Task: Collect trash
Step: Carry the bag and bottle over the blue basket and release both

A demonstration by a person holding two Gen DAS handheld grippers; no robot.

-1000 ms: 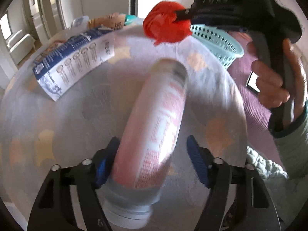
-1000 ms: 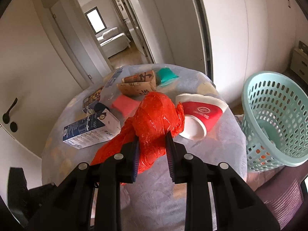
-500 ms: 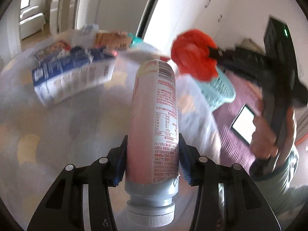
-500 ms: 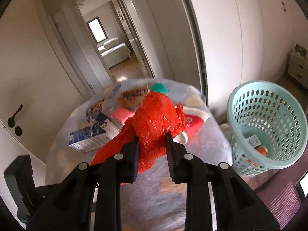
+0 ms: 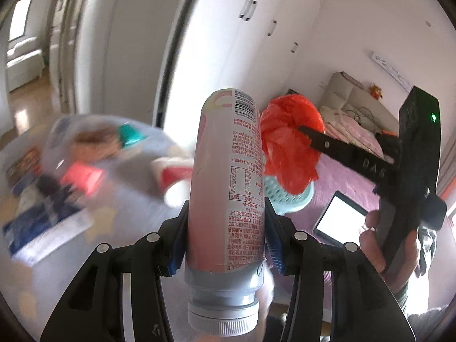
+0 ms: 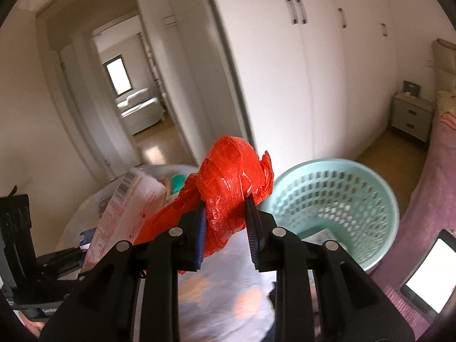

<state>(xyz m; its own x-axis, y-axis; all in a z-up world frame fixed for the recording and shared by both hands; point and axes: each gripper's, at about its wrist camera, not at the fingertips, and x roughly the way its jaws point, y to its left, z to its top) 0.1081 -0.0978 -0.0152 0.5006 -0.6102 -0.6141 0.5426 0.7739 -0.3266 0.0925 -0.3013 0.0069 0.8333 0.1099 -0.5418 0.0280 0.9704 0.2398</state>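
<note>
Left tool [image 5: 225, 239] is clamping a pink bottle [image 5: 228, 182]; right tool [image 6: 225, 228] is gripping a red bag [image 6: 230, 182] near the teal basket [image 6: 342, 199].

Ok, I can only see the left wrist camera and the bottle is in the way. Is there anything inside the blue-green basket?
Observer: Yes. The right wrist view looks into the basket, and a flat piece of paper-like trash lies near its bottom.
Operator: And is the red bag squeezed from both sides?
Observer: Yes. In that view the right gripper has one pad pressing on each side of it.
</note>
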